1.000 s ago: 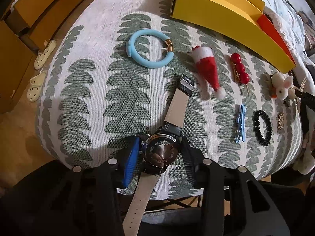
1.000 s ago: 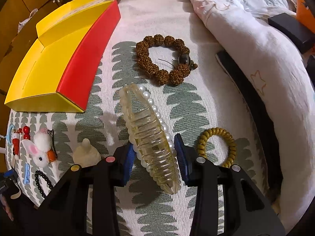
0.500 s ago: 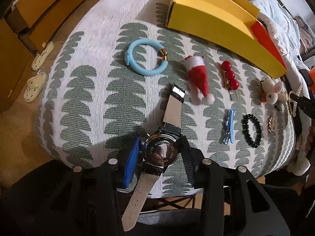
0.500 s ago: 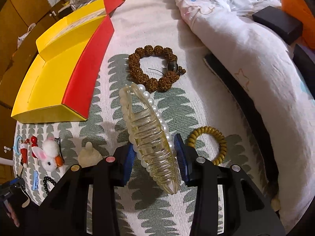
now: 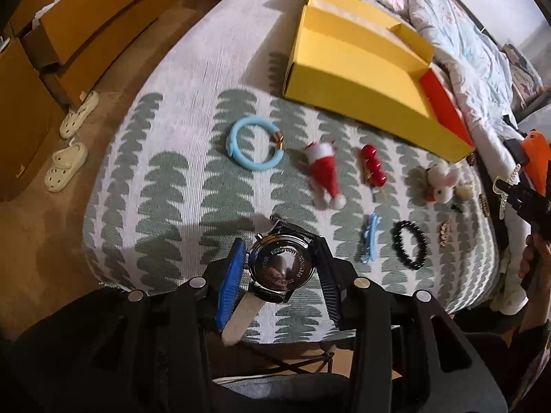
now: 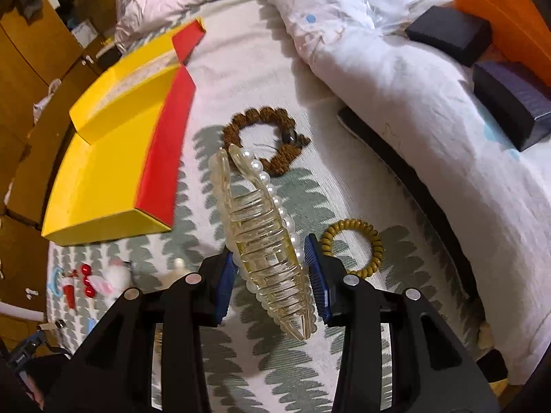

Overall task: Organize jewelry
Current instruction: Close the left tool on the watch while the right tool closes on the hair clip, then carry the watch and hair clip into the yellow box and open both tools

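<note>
The left gripper [image 5: 280, 273] clamps a watch [image 5: 280, 268] (caseback reads "RESISTANT"), while the right gripper [image 6: 272, 275] clamps a pearl hair claw [image 6: 267, 241].

Both tongs, left [image 5: 280, 277] and right [image 6: 272, 277], are black angular plastic with round silver screws on the arms. Each carries ribbed blue pads [image 5: 230, 284] inside its fingers.

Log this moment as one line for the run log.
left gripper: shut on watch | right gripper: shut on hair claw | both held above bedspread | yellow box: empty
</note>
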`<state>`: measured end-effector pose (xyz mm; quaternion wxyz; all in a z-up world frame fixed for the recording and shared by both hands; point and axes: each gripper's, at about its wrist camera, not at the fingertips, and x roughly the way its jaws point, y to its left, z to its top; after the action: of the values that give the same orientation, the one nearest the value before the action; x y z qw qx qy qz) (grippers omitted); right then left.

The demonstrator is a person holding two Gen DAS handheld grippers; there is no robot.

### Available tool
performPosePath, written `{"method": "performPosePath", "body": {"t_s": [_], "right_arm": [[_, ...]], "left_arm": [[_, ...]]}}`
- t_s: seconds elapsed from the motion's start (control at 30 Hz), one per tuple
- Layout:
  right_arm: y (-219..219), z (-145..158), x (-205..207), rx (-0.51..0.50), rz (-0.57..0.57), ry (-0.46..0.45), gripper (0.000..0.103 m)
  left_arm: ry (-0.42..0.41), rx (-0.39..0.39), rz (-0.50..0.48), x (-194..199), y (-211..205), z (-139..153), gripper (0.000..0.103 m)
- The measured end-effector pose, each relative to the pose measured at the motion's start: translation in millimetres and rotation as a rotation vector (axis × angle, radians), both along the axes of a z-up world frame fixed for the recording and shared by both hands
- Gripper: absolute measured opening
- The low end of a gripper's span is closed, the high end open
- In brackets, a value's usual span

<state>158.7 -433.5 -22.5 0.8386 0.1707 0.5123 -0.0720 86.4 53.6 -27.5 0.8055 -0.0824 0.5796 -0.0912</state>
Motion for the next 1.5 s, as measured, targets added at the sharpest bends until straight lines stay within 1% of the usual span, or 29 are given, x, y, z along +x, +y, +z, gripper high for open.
{"method": "performPosePath", "body": {"t_s": [0.07, 0.23, 0.3, 0.4, 0.47, 0.57, 0.67, 0.73, 0.83, 0.87, 0.9, 0.97, 1.03, 1.07, 1.13, 1.17, 1.27, 1.37, 1.5], "right_arm": [[4, 9, -1, 0.007, 0.005, -0.024, 0.040], [26, 40, 1, 0.050, 0.041, -0.119, 0.040], [40, 55, 7, 0.075, 0.071, -0.161, 0.040], [65, 73, 23, 0.088, 0.126, -0.195, 0.040], [84, 81, 40, 0.096, 0.165, -0.203, 0.040], [105, 86, 64, 0.112, 0.198, -0.207, 0.040], [125, 85, 94, 0.124, 0.229, -0.193, 0.040], [136, 80, 119, 0.143, 0.234, -0.180, 0.040], [148, 65, 154, 0.153, 0.234, -0.150, 0.040], [151, 59, 165, 0.167, 0.234, -0.140, 0.040], [154, 52, 174, 0.170, 0.236, -0.128, 0.040], [160, 39, 191, 0.143, 0.235, -0.099, 0.040], [163, 25, 206, 0.133, 0.240, -0.074, 0.040], [164, 17, 213, 0.133, 0.244, -0.059, 0.040], [164, 2, 229, 0.123, 0.242, -0.031, 0.040], [163, -4, 233, 0.121, 0.239, -0.026, 0.040], [161, -23, 248, 0.104, 0.242, 0.007, 0.040], [161, -40, 260, 0.094, 0.243, 0.046, 0.040], [165, -54, 276, 0.077, 0.243, 0.076, 0.040]], "left_arm": [[-0.018, -0.007, -0.005, 2, -1, 10, 0.042], [-0.069, -0.011, -0.028, 8, -7, 36, 0.042], [-0.091, -0.015, -0.044, 13, -13, 51, 0.042], [-0.130, -0.020, -0.071, 25, -24, 75, 0.042], [-0.150, -0.024, -0.086, 36, -33, 89, 0.042], [-0.179, -0.027, -0.102, 63, -51, 111, 0.042], [-0.191, -0.038, -0.123, 83, -68, 121, 0.042], [-0.187, -0.042, -0.136, 104, -82, 123, 0.042], [-0.151, -0.049, -0.135, 139, -101, 116, 0.042], [-0.131, -0.049, -0.126, 155, -108, 108, 0.042], [-0.124, -0.039, -0.114, 165, -111, 105, 0.042], [-0.114, -0.013, -0.092, 186, -119, 93, 0.042], [-0.075, 0.001, -0.085, 214, -128, 73, 0.042], [-0.061, 0.002, -0.082, 221, -129, 67, 0.042], [-0.019, 0.013, -0.075, 245, -135, 43, 0.042], [-0.007, 0.014, -0.070, 251, -137, 39, 0.042], [0.043, 0.011, -0.053, 279, -141, 11, 0.042], [0.048, 0.011, -0.038, 297, -143, -3, 0.042], [0.058, -0.029, -0.041, 311, -146, -14, 0.042]]}}
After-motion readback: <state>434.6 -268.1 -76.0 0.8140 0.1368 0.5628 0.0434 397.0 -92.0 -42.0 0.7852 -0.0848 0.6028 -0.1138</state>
